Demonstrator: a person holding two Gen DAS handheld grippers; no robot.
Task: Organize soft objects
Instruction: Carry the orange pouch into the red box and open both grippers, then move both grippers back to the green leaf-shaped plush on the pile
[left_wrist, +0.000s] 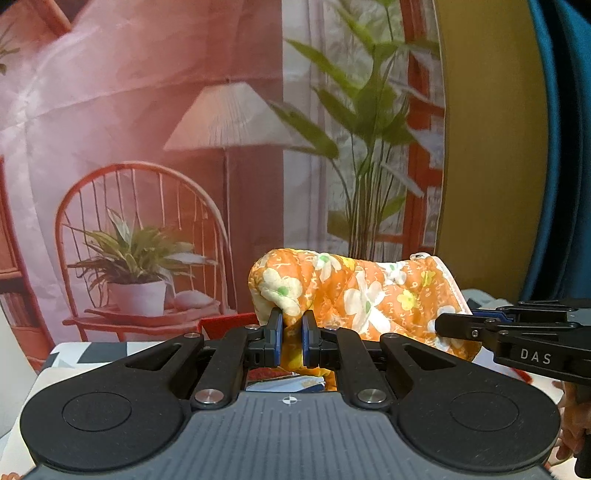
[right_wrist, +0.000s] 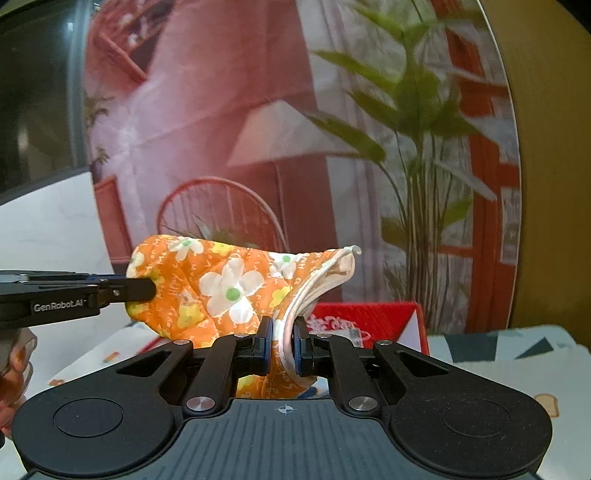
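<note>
An orange quilted oven mitt with white and yellow flowers hangs in the air between my two grippers. My left gripper is shut on the mitt's closed thumb end. My right gripper is shut on the mitt's white-trimmed cuff. The mitt also shows in the right wrist view. The right gripper shows from the side in the left wrist view, and the left gripper in the right wrist view.
A red box stands on the table just behind the mitt. The table has a patterned cloth. A printed backdrop of a chair, lamp and plants hangs behind. A blue curtain is at the far right.
</note>
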